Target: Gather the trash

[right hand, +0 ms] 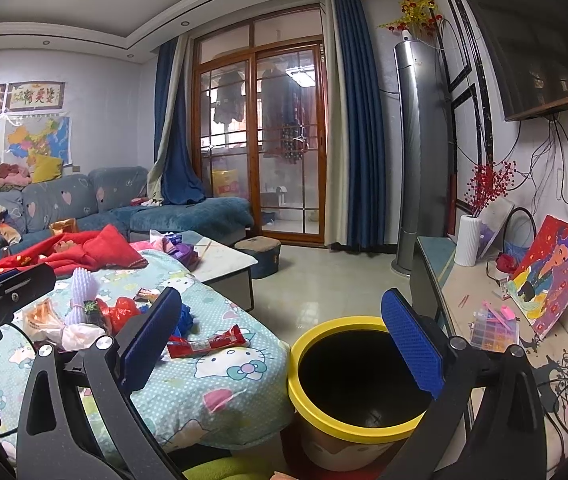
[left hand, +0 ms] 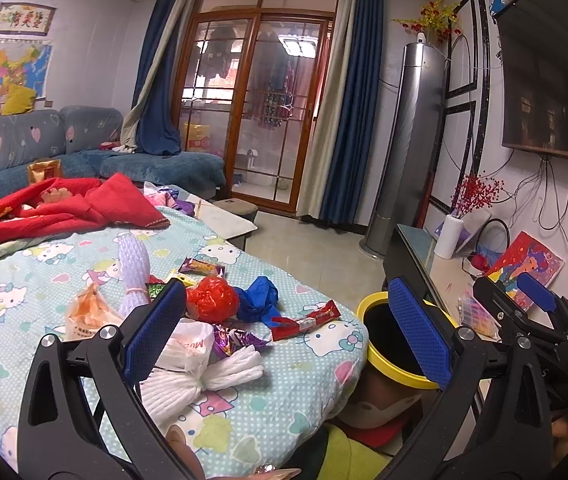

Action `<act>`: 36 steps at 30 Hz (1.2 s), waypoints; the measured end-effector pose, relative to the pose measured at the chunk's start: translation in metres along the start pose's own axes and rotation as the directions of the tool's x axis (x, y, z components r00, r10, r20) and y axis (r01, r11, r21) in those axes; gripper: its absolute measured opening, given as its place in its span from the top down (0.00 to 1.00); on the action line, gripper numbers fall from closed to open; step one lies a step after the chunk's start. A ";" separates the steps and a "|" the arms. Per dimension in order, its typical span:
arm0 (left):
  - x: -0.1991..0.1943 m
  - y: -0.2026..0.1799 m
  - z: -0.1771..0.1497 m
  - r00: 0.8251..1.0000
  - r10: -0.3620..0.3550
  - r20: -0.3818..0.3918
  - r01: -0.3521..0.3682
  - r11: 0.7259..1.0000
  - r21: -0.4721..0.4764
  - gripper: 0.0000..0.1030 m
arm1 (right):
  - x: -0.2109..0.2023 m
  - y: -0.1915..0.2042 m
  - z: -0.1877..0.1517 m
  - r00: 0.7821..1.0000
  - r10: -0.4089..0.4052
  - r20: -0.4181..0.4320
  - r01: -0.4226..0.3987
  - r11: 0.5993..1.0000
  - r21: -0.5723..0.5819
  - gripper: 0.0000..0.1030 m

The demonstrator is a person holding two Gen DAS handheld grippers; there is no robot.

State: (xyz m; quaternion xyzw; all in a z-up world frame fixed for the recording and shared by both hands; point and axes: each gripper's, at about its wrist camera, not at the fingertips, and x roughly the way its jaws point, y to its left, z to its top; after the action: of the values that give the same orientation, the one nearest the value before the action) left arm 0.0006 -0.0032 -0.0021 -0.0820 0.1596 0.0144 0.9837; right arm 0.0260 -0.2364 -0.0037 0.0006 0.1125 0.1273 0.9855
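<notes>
Trash lies on the Hello Kitty cover [left hand: 284, 384]: a red wrapper [left hand: 308, 319], a crumpled red bag [left hand: 212, 299], a blue bag [left hand: 258, 296], a purple wrapper [left hand: 236, 340], white foam netting [left hand: 204, 380] and a white plastic bag [left hand: 188, 350]. A yellow-rimmed bin [right hand: 358, 384] stands off the cover's right corner. My left gripper [left hand: 288, 332] is open above the trash, with nothing between its fingers. My right gripper [right hand: 284, 344] is open above the bin's left rim, empty. The right gripper [left hand: 536, 292] also shows in the left wrist view, beyond the bin.
Red cloth [left hand: 64, 204] is piled at the far end of the cover. A blue sofa [right hand: 124, 204] lies behind. At right, a TV stand [right hand: 484, 320] holds a white vase [right hand: 468, 240], a painting [right hand: 552, 272] and a bead box [right hand: 494, 332]. Tiled floor [right hand: 324, 292] stretches toward the glass door.
</notes>
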 end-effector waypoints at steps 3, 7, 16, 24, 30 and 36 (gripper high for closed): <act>0.000 0.000 -0.001 1.000 0.000 -0.001 0.000 1.000 0.001 0.10 | -0.002 0.000 0.000 1.000 0.000 0.003 0.000 1.000 -0.002 0.06; 0.000 0.000 0.000 1.000 0.001 0.000 -0.001 1.000 0.000 0.10 | -0.001 -0.001 0.001 1.000 -0.002 0.003 0.002 1.000 0.000 0.06; 0.000 0.000 0.000 1.000 0.001 0.000 -0.001 1.000 0.001 0.09 | -0.001 -0.001 0.000 1.000 -0.003 0.001 0.003 1.000 0.000 0.06; 0.000 -0.001 -0.001 1.000 0.001 -0.002 -0.001 1.000 0.003 0.09 | 0.000 -0.002 0.000 1.000 -0.001 -0.006 0.001 1.000 0.001 0.06; -0.001 -0.002 -0.002 1.000 0.001 -0.002 -0.001 1.000 -0.003 0.10 | 0.003 0.000 -0.002 1.000 0.023 -0.020 -0.023 1.000 0.001 0.06; 0.000 0.004 -0.007 1.000 0.022 -0.009 -0.022 1.000 -0.021 0.10 | 0.011 0.013 -0.002 0.996 0.082 -0.045 -0.083 0.997 -0.009 0.06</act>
State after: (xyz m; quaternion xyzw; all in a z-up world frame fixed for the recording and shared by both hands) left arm -0.0020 -0.0007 -0.0097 -0.0907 0.1649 0.0265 0.9818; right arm 0.0331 -0.2214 -0.0076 -0.0031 0.1339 0.1685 0.9766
